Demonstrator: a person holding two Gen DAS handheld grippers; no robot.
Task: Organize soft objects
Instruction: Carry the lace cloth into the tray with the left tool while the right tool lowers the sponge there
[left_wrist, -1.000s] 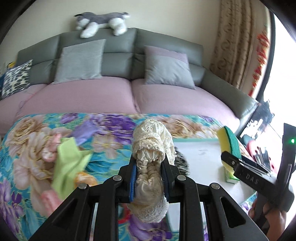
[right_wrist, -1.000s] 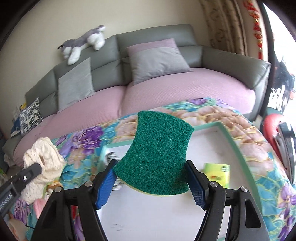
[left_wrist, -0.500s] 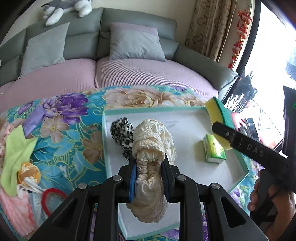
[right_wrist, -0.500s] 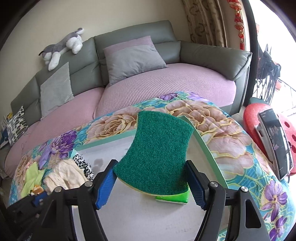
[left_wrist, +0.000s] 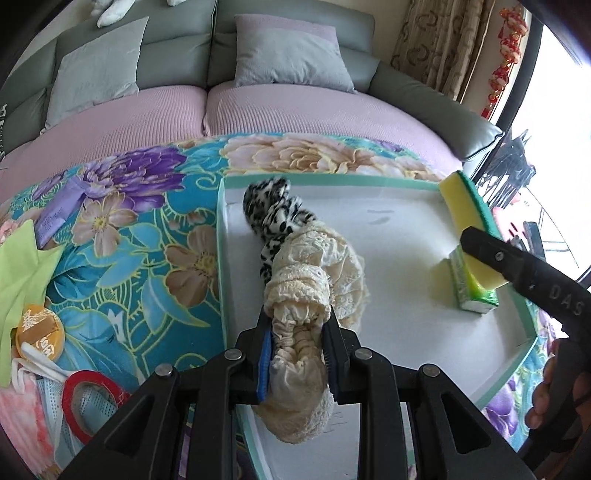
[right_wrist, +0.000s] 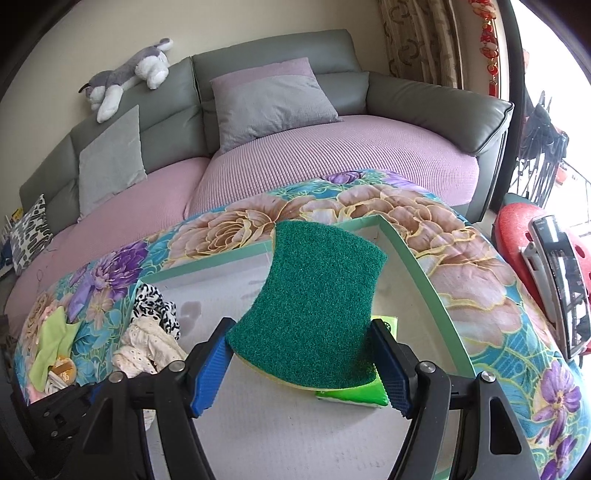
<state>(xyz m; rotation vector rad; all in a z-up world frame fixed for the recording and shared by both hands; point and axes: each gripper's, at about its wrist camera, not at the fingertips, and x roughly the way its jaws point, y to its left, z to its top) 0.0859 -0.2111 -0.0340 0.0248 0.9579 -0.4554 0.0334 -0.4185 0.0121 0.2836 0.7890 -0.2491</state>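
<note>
Left gripper (left_wrist: 297, 343) is clamped tight on a cream lace scrunchie (left_wrist: 306, 291), the frilly bundle bulging out above and below the blue pads. Its far end now hangs low over the white tray (left_wrist: 406, 258), just about touching the leopard-print scrunchie (left_wrist: 275, 218) already lying at the tray's back left corner. A second ago that lace bundle was out over the floral tablecloth (left_wrist: 147, 229) with the sofa filling the view; now the camera looks steeply down and the tray floor fills the frame. So the left hand has swung in and dropped — to my eye this is the set-down, release next.

Over on the right, the right gripper (right_wrist: 303, 373) is squeezed on a green-and-yellow scouring sponge (right_wrist: 321, 310), green face up, held above the tray's right side. Directly under it sits a small green tissue packet (right_wrist: 354, 395); the sponge looks just clear of it, though contact is hard to rule out. That hand has crept forward and down a little too.

Left behind on the cloth: a lime cloth (left_wrist: 18, 269), a face mask (left_wrist: 48, 402) and a red tape roll (left_wrist: 88, 398), still to sort.
</note>
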